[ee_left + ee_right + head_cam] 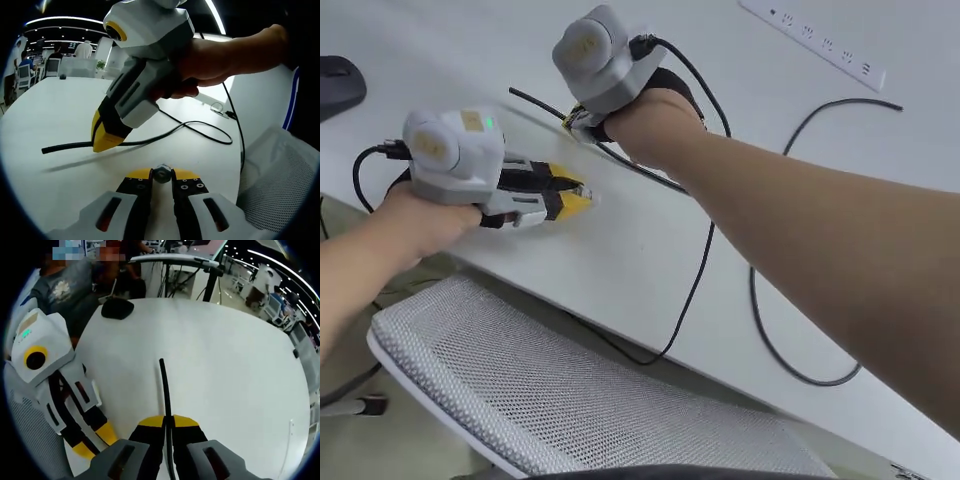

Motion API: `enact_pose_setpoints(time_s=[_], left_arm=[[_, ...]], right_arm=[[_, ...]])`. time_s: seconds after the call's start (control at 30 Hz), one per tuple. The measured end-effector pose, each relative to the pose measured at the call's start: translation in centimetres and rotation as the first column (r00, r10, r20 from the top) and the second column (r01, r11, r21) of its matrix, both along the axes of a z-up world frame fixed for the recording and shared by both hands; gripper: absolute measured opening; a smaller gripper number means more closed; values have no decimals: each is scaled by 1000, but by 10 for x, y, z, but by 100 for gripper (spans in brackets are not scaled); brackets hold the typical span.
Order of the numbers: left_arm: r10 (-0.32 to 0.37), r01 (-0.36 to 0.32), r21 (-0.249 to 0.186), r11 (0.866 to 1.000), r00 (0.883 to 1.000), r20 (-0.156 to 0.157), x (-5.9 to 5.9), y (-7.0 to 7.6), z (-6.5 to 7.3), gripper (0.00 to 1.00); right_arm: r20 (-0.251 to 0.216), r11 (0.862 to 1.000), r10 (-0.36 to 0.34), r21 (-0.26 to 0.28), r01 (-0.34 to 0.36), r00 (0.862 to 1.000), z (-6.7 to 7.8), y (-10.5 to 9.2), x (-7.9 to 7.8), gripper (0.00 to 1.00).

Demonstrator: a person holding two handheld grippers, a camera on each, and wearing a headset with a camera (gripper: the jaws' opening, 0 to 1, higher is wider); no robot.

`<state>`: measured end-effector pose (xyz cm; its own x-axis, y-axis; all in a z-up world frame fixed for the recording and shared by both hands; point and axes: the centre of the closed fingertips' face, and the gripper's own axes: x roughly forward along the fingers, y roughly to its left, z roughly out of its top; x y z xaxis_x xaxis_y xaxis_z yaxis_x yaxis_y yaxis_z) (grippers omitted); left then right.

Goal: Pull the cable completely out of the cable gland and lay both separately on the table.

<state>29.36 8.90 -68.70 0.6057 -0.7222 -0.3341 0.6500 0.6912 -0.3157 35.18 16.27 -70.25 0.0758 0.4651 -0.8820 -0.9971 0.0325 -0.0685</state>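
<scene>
Your left gripper (578, 192) is clenched on the small round metal cable gland (161, 172), pinched only at the jaw tips. Your right gripper (167, 421) is clamped on the thin black cable (162, 385); its free end sticks out ahead of those jaws. The cable runs ahead of the left gripper's tips and not through the gland, as far as I can tell, so the pull looks done; laying down is what's left.

Lower the right gripper until the cable lies flat on the white table (225, 365), then let go. Take the left gripper sideways, well apart from the cable. The gland is round and the table edge is near; touch it down before easing off, or it may roll.
</scene>
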Motion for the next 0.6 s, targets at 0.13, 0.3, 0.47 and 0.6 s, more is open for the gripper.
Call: enact_pose_setpoints(time_s=[0.13,0.3,0.47,0.6], left_arm=[[-4,4,17,1000,1000,-1,-1,1,-3,16],[-17,16,54,998,1000,3,-2,2,-8,16],[-20,19,63,998,1000,7,-2,2,-8,16],[-19,19,69,997,1000,9,-3,2,-8,16]], right_arm=[[4,1000,19,-3,-19,1000,-4,-2,-2,0],[5,1000,20,-9,-20,1000,-7,-3,-1,0],[11,999,33,-16,-33,999,-10,-2,-1,0],[22,999,46,-25,-46,999,-12,-3,-1,0]])
